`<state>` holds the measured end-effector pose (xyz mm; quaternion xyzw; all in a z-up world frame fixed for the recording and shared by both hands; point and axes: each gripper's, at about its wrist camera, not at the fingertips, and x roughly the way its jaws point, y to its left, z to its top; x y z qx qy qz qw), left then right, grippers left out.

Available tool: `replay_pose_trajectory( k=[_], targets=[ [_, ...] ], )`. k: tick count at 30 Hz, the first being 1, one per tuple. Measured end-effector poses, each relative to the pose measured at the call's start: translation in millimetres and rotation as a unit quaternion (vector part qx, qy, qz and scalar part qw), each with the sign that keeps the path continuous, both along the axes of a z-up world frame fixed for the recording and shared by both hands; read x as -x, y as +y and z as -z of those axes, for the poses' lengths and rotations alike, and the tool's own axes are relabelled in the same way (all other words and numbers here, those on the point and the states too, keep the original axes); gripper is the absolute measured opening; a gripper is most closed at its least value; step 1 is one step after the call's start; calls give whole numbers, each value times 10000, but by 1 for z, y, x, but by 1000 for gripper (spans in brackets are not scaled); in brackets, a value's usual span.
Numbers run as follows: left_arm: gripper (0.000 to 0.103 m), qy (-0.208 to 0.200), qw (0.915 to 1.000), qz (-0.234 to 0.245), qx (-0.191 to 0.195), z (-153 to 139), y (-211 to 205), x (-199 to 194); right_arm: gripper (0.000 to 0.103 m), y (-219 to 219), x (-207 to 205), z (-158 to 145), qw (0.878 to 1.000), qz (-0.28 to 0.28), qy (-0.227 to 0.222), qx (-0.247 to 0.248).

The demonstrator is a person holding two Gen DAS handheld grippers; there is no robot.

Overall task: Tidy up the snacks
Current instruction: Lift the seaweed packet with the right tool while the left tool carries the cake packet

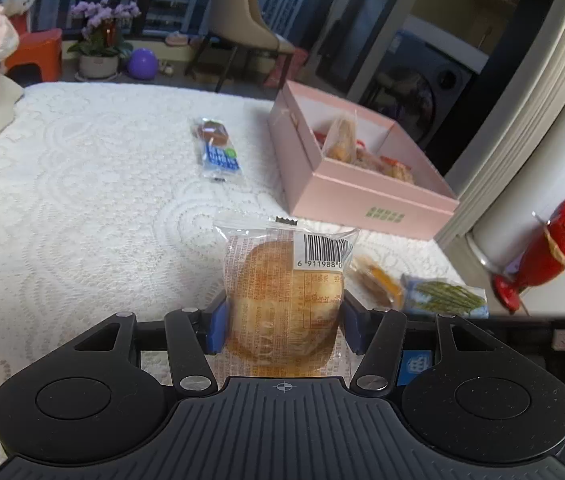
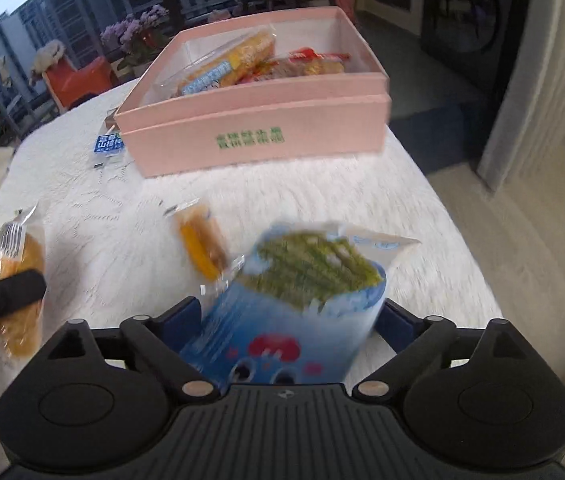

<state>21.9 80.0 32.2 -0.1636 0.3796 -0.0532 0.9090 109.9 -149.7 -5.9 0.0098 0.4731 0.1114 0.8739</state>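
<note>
Before the pink box, an orange snack lies; left claw pinches a bun, right claw a blue packet.

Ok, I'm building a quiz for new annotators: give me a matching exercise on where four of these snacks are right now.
Things:
1. round cake in clear wrapper
2. blue bag of green sticks
3. blue-labelled brown snack bar
4. small orange snack packet

Places:
A. loose on the lace cloth, left of the pink box
B. between the right gripper's fingers
C. between the left gripper's fingers
D. loose on the cloth, between the two held snacks

Pairs: 1-C, 2-B, 3-A, 4-D
</note>
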Motion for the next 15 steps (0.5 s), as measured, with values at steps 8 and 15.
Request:
replay_pose_trajectory(
  k=[8,15],
  targets=[
    [60,234,9991,220,-284,9,-17,-16,98,-13,-10,3,9974,-571,-202,386],
    [60,394,9975,437,-388,18,-32,-27,98,-57,0,3,9906,-1293,-291,335]
  ],
)
